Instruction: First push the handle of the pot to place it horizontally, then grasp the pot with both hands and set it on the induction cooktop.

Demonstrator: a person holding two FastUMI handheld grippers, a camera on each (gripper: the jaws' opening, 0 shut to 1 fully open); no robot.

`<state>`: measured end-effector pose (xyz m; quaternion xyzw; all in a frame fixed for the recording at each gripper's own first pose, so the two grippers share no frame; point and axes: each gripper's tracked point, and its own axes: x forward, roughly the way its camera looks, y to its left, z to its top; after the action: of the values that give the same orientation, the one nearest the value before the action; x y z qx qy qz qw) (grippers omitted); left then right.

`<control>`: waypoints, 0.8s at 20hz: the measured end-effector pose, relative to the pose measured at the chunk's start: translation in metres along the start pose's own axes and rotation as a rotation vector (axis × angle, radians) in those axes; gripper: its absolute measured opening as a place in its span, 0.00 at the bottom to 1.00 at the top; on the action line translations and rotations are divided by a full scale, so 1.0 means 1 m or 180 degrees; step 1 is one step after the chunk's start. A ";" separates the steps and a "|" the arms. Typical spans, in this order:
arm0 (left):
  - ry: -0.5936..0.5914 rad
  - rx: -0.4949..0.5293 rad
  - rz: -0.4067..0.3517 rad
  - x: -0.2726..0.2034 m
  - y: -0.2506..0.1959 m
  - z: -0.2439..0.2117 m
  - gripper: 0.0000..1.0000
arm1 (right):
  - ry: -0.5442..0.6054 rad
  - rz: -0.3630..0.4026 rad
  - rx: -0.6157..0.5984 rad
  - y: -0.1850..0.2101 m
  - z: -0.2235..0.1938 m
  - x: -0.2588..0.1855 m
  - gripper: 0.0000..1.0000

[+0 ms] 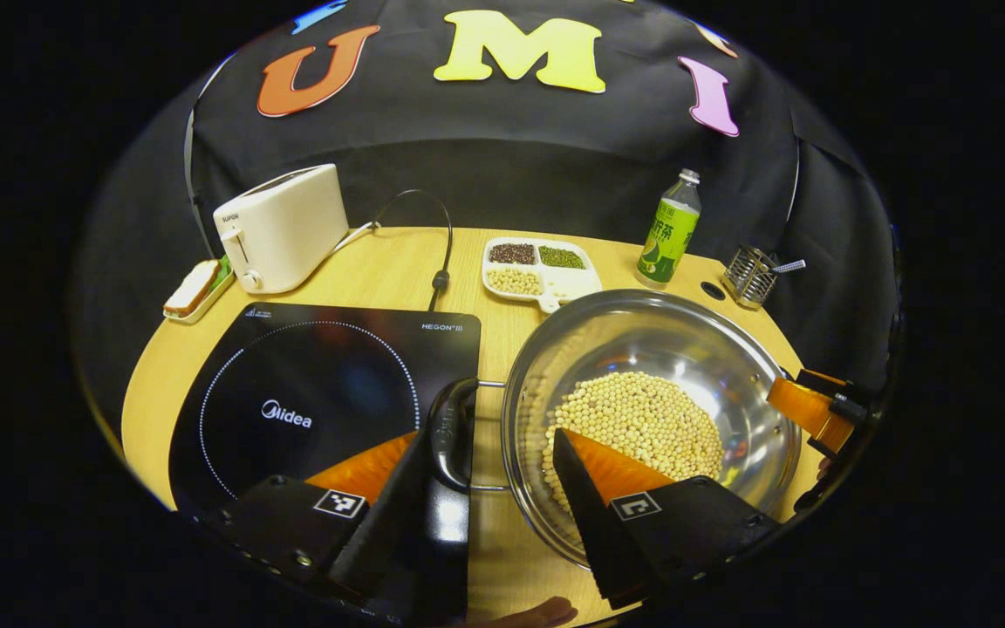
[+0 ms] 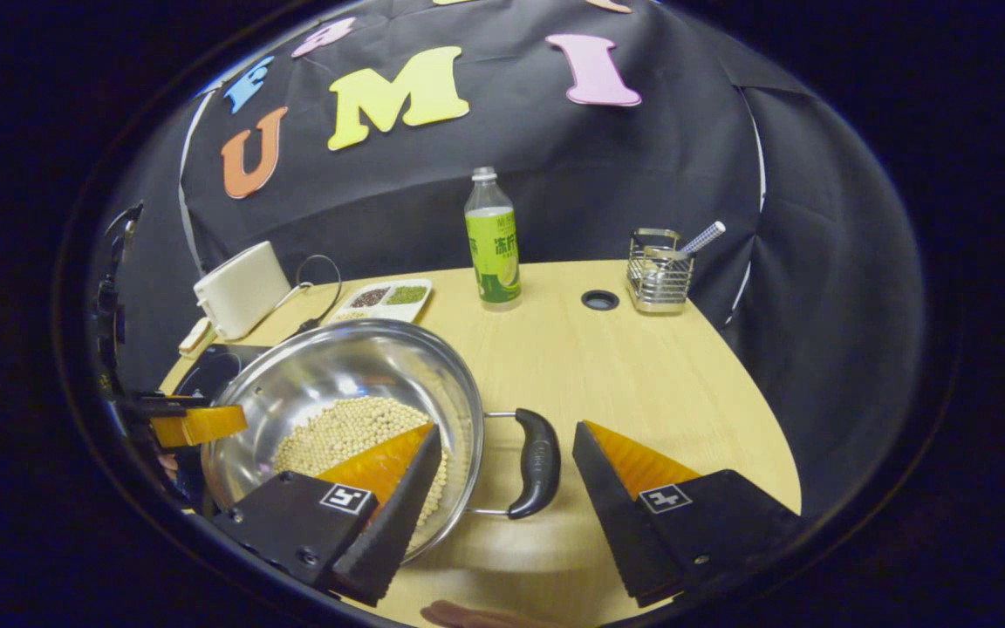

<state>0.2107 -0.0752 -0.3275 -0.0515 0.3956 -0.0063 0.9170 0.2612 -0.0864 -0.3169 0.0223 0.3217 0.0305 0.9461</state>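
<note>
A steel pot (image 1: pixel 642 331) (image 2: pixel 328 366) holding pale soybeans (image 1: pixel 642 419) stands on the wooden table (image 2: pixel 642 375), just right of the black induction cooktop (image 1: pixel 293 392). My left gripper (image 1: pixel 489 436) is open and straddles the pot's left black handle (image 1: pixel 450 436) and rim, with one finger over the beans. My right gripper (image 2: pixel 507 427) is open too, around the right black handle (image 2: pixel 537 462), its inner finger inside the pot. Each view also shows the other gripper at the pot's far side.
At the back stand a white toaster (image 1: pixel 280 227) with its cord, a divided dish of grains (image 1: pixel 537 266), a green bottle (image 2: pixel 494 244) and a wire holder (image 2: pixel 659 270). A small tray (image 1: pixel 197 288) lies left of the toaster. A cable hole (image 2: pixel 599 300) is near the holder.
</note>
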 end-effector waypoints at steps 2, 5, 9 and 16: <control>0.0021 0.0041 0.0050 0.000 0.004 -0.001 0.84 | 0.0080 0.0039 0.0008 0.004 -0.004 0.001 0.96; 0.0048 -0.0026 0.0089 0.002 0.011 0.000 0.83 | 0.0173 -0.0042 -0.0034 -0.002 -0.008 0.004 0.89; 0.0032 -0.0009 0.0050 0.001 0.011 0.002 0.62 | 0.0376 -0.0038 0.0084 0.000 -0.016 0.009 0.83; 0.0032 0.0047 -0.0003 -0.009 0.004 -0.004 0.54 | 0.0520 -0.0105 0.0262 -0.005 -0.025 -0.010 0.62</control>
<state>0.2015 -0.0708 -0.3237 -0.0449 0.4001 -0.0099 0.9153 0.2384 -0.0919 -0.3308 0.0533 0.3991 0.0033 0.9154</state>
